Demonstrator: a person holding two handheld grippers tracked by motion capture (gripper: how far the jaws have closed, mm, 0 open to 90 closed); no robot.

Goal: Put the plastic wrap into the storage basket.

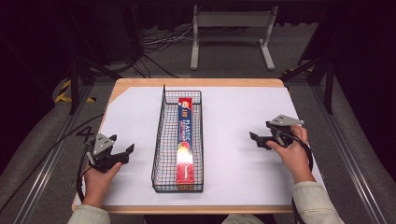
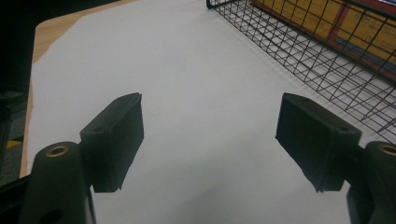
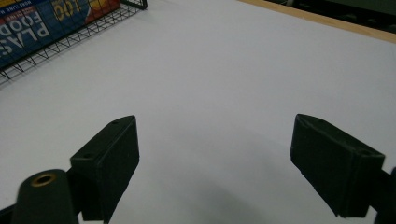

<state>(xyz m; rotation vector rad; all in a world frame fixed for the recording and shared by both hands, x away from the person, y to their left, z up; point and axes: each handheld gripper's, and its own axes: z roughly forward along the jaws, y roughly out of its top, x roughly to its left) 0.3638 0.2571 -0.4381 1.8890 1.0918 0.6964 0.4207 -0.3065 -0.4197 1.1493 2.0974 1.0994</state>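
Observation:
A long black wire basket (image 1: 161,140) stands lengthwise in the middle of the white-covered table (image 1: 233,116). Inside it lies a long red, blue and yellow box of plastic food wrap (image 1: 185,140). My left gripper (image 1: 127,153) is held left of the basket, open, with nothing between its jaws. My right gripper (image 1: 256,139) hovers right of the basket, also open and holding nothing. The left gripper view has the basket wall (image 2: 322,51) at upper right with the box (image 2: 327,23) behind the mesh. The right gripper view catches the basket corner (image 3: 116,14) and box (image 3: 46,18) at upper left.
The table's wooden edge (image 1: 196,82) frames a white sheet. Beyond the far edge stand a grey metal frame (image 1: 231,28) and cables on the floor. Dark stands flank the table on both sides.

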